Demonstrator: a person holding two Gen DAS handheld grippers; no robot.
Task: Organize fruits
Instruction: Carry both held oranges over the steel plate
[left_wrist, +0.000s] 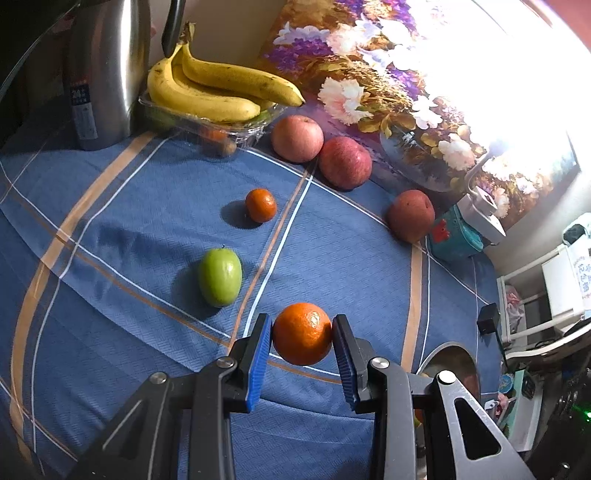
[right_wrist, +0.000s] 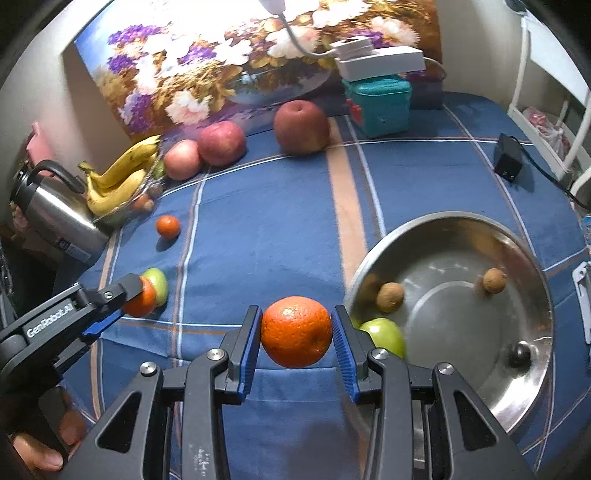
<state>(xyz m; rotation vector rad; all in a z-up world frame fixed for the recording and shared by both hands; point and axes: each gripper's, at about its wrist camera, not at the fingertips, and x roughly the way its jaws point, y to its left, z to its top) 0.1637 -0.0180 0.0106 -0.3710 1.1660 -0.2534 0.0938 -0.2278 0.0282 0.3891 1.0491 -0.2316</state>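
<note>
So both hands are loaded up: my left gripper (left_wrist: 302, 334) has its blue pads clamped on either side of an orange (left_wrist: 303, 333), held clear above the blue checked cloth (left_wrist: 129, 221), and my right gripper (right_wrist: 296, 331) is squeezed onto a second, bigger orange (right_wrist: 296, 331) the same way, jaws only as wide as the fruit. From the right camera I can see the left gripper (right_wrist: 138, 297) off to my left with its orange (right_wrist: 140, 299) sitting right in front of a green fruit (right_wrist: 158, 284) on the cloth. On the left camera that green fruit (left_wrist: 220, 277) is ahead and to the left of the fingers, with a small mandarin (left_wrist: 260, 205) further ahead. Way out front there's three red apples (left_wrist: 345, 162) along the flower picture (left_wrist: 388, 74), and ahead-left a clear tray (left_wrist: 207, 122) with bananas (left_wrist: 214, 88) next to a steel kettle (left_wrist: 103, 74). Just right of my right gripper is the steel bowl (right_wrist: 532, 350), already holding a green apple (right_wrist: 384, 336) close to the right finger, two brown kiwi-looking fruits (right_wrist: 390, 296), and something dark and round (right_wrist: 519, 354) that I can't make out.
</note>
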